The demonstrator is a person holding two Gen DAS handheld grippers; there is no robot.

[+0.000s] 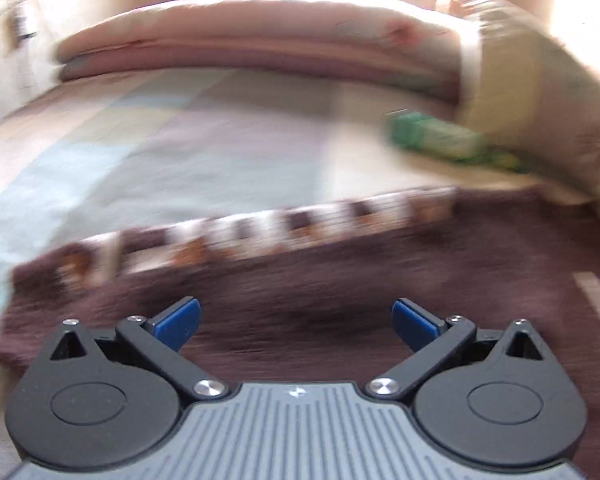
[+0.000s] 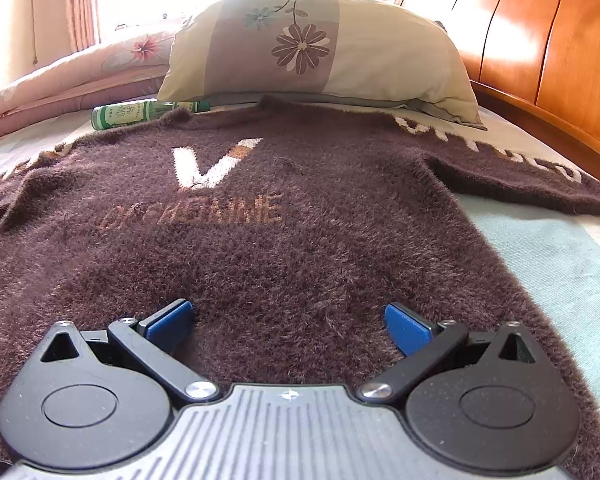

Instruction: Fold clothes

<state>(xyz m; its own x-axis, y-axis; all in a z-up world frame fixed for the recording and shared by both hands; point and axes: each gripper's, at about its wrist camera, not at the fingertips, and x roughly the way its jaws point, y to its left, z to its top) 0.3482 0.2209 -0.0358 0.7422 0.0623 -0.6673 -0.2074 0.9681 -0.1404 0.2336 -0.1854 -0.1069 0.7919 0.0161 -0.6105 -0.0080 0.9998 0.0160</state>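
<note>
The right gripper [image 2: 288, 322] has its blue fingers [image 2: 170, 324] spread wide with nothing between them; the fuzzy brown sweater [image 2: 300, 240] lies flat directly under and ahead of them, its pile filling the gap. The sweater spreads over the bed [image 2: 560, 264], front up, with a white V and tan lettering ahead of the fingers, one sleeve reaching toward the bed's right edge and the other toward the left. Its collar end touches a flowered pillow [image 2: 320, 48] at the head of the bed, next to the wooden headboard [image 2: 540, 52]. A green bottle [image 2: 140, 114] lies on its side just beside the sweater's far left shoulder, near a pink quilt [image 2: 72, 76]. The left gripper [image 1: 296, 324] is likewise wide open and empty, hovering over the sweater; this view is blurred. Ahead of its fingers runs a sleeve [image 1: 260, 236] with pale lettering, then bare bedsheet [image 1: 160, 152] and the quilt along the far edge.
</note>
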